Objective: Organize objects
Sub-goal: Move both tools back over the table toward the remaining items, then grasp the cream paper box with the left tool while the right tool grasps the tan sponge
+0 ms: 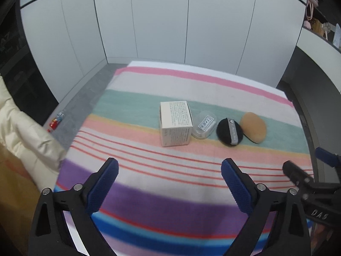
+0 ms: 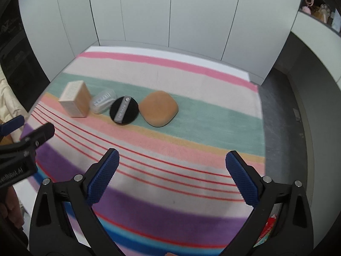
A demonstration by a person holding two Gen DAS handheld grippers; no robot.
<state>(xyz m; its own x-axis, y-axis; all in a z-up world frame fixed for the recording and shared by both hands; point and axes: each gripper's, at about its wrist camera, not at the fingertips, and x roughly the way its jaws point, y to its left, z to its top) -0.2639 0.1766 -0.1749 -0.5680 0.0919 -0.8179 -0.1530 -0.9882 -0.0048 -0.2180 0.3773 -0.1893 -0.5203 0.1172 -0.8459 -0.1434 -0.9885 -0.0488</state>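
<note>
Four small toiletry items in a tidy row on the striped blanket, both claws empty and spread apart.

On the table's multicoloured striped blanket [image 2: 191, 115] sit a white printed cardboard box [image 2: 75, 101], a clear plastic oval case [image 2: 102, 101], a black round powder puff with a grey ribbon band [image 2: 124, 110] and a tan rounded sponge pad [image 2: 158, 108], each just beside the next. All look light. The box is stiff but crushable, best pinched across its flat sides; the case looks slippery; the puff and sponge are soft and should compress, so grip them at the edges. The left claw [image 1: 169, 168] and right claw [image 2: 171, 161] hover near, well short of the row.
</note>
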